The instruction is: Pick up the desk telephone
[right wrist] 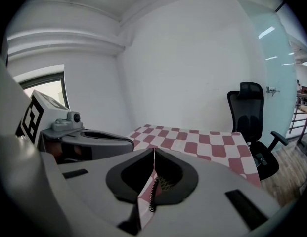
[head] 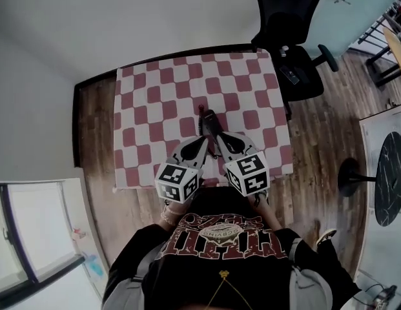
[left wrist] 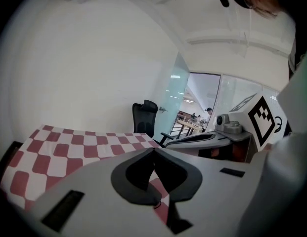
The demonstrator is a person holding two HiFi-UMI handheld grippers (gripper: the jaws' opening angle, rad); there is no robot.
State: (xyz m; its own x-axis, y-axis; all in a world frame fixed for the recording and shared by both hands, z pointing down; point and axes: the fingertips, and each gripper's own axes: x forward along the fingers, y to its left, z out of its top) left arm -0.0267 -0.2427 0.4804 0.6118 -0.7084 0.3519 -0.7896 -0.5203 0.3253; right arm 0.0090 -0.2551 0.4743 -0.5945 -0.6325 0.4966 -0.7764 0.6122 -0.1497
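I'm reaching for the telephone (head: 208,118) at 12 o'clock. Left claw (left wrist: 153,150) and right claw (right wrist: 153,150) are shut and empty, so I must open them next.

black t-shirt (head: 219,263) with red and cream print, grey at the shoulders. left gripper (left wrist: 154,149) and right gripper (right wrist: 153,152): pale grey shells, black-lined jaws, a white cube (head: 177,181) with black square markers on each.

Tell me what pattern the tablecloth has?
The tablecloth is checked in dark red and white, clearest in the head view.
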